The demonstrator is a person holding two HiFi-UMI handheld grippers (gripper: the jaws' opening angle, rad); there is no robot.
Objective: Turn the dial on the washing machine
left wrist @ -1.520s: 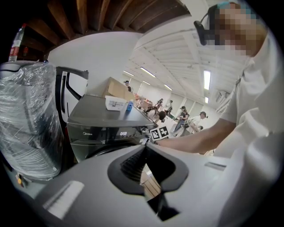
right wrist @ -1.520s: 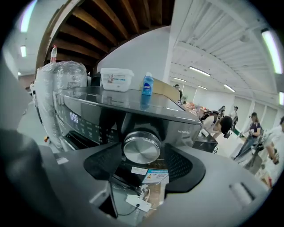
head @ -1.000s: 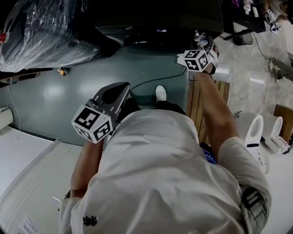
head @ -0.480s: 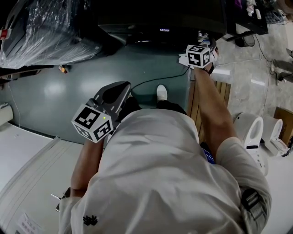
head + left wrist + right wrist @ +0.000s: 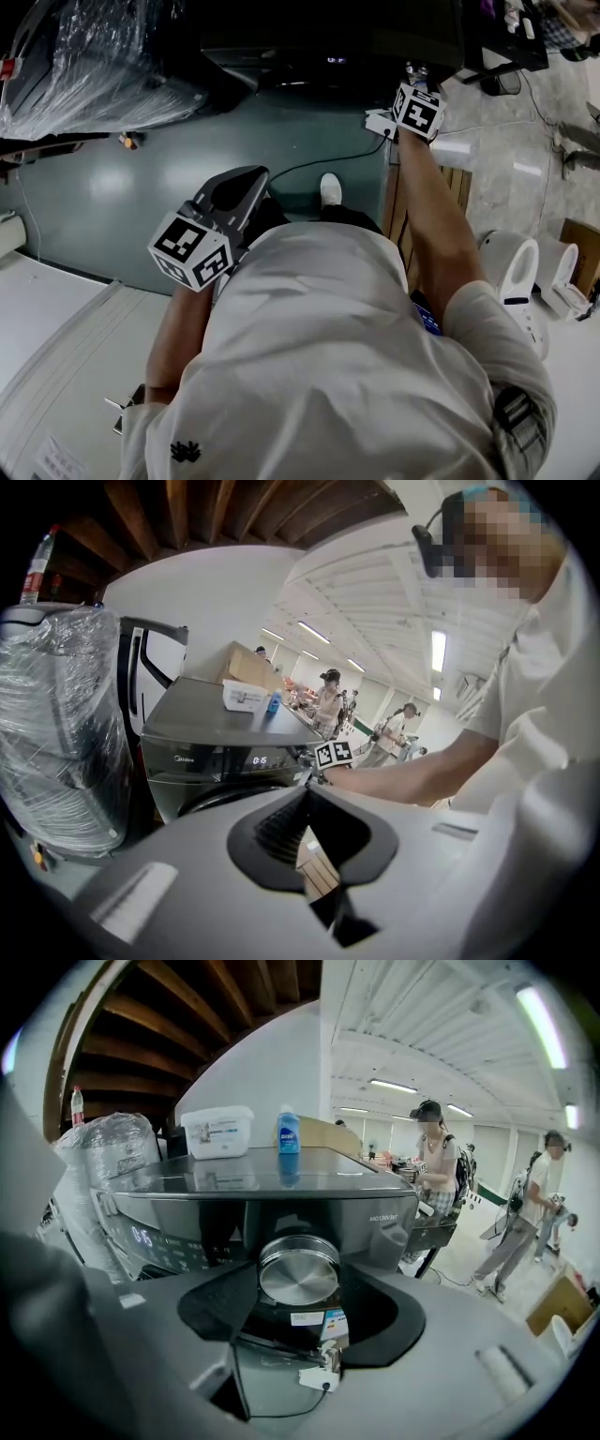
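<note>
Dial (image 5: 298, 1269) sits on the washing machine (image 5: 375, 1218) front panel, top right corner, not gripped. Nearest, at 9 o'clock of the torso in the head view: left gripper (image 5: 246, 185), jaws closed to a thin slit, nothing in them, aimed at the machine. Further out at 1 o'clock: right gripper (image 5: 414, 94) on the outstretched arm, close up to the panel. Its jaws gape wide, with the dial framed at 12 o'clock of the gap and no contact visible. Beyond, on the machine top: white tub (image 5: 217, 1132) at 11 o'clock, blue bottle (image 5: 289, 1130) at 12. Plastic-wrapped bulk (image 5: 103, 1162) at 9 o'clock.
</note>
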